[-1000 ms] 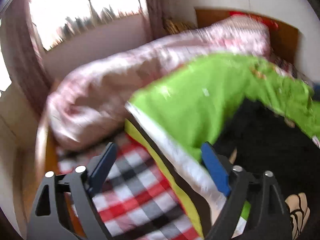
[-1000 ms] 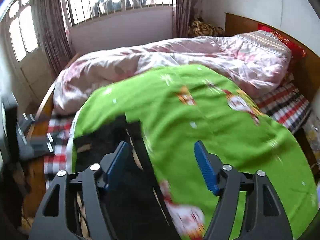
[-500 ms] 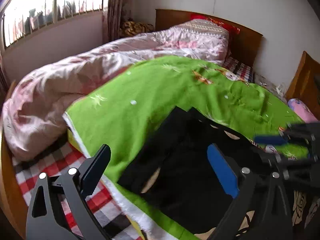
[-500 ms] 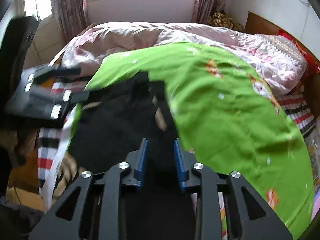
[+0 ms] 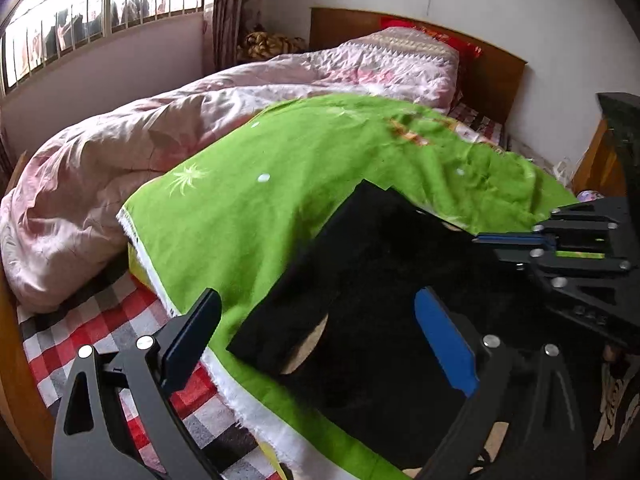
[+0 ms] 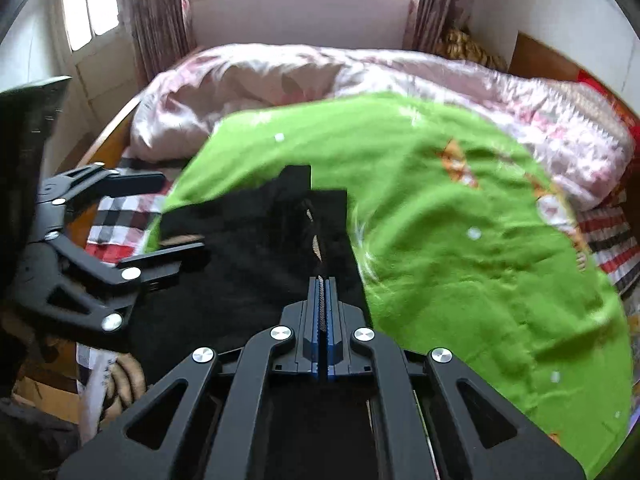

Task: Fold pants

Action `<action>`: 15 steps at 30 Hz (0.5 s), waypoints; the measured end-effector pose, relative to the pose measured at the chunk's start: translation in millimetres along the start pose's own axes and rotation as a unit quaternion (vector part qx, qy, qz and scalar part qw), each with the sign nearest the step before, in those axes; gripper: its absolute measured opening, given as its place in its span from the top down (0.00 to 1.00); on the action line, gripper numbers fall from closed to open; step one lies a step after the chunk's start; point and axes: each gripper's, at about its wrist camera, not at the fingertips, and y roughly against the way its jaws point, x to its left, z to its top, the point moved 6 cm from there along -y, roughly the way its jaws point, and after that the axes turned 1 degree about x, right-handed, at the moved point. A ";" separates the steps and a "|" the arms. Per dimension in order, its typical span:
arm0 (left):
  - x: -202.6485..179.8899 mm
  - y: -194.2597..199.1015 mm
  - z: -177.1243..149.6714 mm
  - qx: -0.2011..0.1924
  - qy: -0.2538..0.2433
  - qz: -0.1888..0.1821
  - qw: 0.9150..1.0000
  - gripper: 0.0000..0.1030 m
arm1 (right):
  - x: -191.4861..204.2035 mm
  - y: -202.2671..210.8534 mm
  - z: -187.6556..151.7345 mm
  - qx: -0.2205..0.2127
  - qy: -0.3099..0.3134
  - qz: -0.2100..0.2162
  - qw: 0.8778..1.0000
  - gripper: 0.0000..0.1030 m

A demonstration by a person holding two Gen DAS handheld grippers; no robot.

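The black pants (image 6: 248, 256), spread on the green blanket (image 6: 460, 240) over the bed, are being pinched at an edge by the closed right hand-held gripper (image 6: 321, 292), while the left hand-held gripper (image 5: 320, 340) is being held wide apart just above their fabric ahead.

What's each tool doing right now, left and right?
Left tool: open, hovering over the black pants, holding nothing.
Right tool: shut on the pants' edge.
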 end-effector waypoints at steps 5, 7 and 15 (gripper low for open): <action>-9.5 -11.9 5.8 0.007 -0.022 0.003 1.000 0.05 | -25.2 -3.3 -5.8 0.023 -0.019 -0.054 0.998 0.97; -10.4 -29.7 1.5 0.030 -0.028 0.016 0.999 0.05 | -31.0 -16.2 -11.8 0.036 -0.039 -0.040 0.998 0.97; 29.7 -5.0 2.6 -0.006 0.025 0.066 0.998 0.05 | -36.5 0.9 -5.6 0.002 -0.075 -0.015 0.997 0.72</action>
